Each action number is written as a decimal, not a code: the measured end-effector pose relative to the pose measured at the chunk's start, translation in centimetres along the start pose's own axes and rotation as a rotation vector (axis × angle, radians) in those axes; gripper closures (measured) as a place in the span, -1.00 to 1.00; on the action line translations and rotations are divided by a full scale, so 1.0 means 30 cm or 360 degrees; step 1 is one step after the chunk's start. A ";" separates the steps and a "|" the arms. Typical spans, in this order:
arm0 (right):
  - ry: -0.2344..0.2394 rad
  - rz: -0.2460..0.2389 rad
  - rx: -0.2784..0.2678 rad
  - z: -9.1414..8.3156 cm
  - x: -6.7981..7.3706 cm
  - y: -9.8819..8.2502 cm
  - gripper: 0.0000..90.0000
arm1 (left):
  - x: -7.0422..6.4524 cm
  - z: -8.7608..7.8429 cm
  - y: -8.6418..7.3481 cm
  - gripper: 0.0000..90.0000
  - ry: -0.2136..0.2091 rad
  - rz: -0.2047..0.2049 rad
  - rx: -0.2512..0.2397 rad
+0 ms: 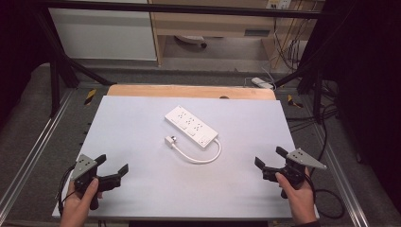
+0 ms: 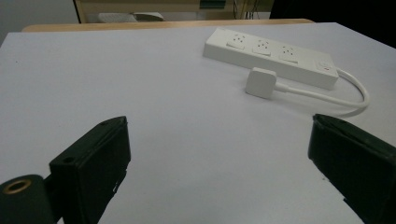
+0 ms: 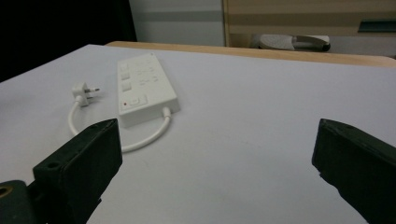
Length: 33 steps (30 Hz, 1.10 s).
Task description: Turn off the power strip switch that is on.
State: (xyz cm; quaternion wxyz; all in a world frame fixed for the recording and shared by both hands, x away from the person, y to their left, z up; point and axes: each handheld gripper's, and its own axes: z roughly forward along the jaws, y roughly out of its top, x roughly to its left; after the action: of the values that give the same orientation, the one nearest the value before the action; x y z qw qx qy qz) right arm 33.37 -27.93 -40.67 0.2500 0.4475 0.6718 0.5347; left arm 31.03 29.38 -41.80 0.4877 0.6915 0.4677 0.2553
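Nothing is gripped yet: the left hand-held gripper [image 1: 113,166] and right hand-held gripper [image 1: 270,157] wait spread at the desk's [image 1: 142,189] near corners, so reaching the mid-desk power strip [image 1: 191,126] and its loose plug [image 1: 169,140] likely comes next.

Power strip at mid-bench, tongs at the two near corners.

The power strip [image 1: 191,126] lay on the bench [image 1: 142,118] near its middle, set diagonally, one end toward the far left and the other toward the near right. Its cord [image 1: 203,158] left the near-right end, looped toward the person and ran back left to the plug [image 1: 169,140], which lay on the bench just beside the strip's near-left side, apart from it. The left tongs [image 1: 112,166] sat at the near left corner and the right tongs [image 1: 270,158] at the near right, each held by a hand, well apart from the strip, which lay between and beyond them.
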 end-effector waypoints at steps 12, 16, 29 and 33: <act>0.0099 -0.0052 0.0028 0.025 0.073 0.109 -0.89 | -0.004 0.003 -0.002 -0.87 -0.0006 0.0017 0.0018; 0.0120 -0.0088 0.0039 0.058 0.093 0.147 -0.90 | -0.005 0.007 -0.005 -0.88 -0.0014 0.0018 0.0035; 0.0187 -0.0163 0.0119 0.179 0.149 0.267 -0.85 | -0.014 0.018 -0.008 -0.88 -0.0044 0.0046 0.0073; 0.0204 -0.0164 0.0130 0.215 0.159 0.296 -0.80 | -0.014 0.018 -0.008 -0.88 -0.0046 0.0046 0.0073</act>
State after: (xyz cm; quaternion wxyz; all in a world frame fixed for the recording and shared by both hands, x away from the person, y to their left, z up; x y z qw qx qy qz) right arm 39.32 -20.35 -33.57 0.2152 0.3869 0.7299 0.5208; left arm 31.19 28.79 -42.19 0.4747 0.7127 0.4564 0.2416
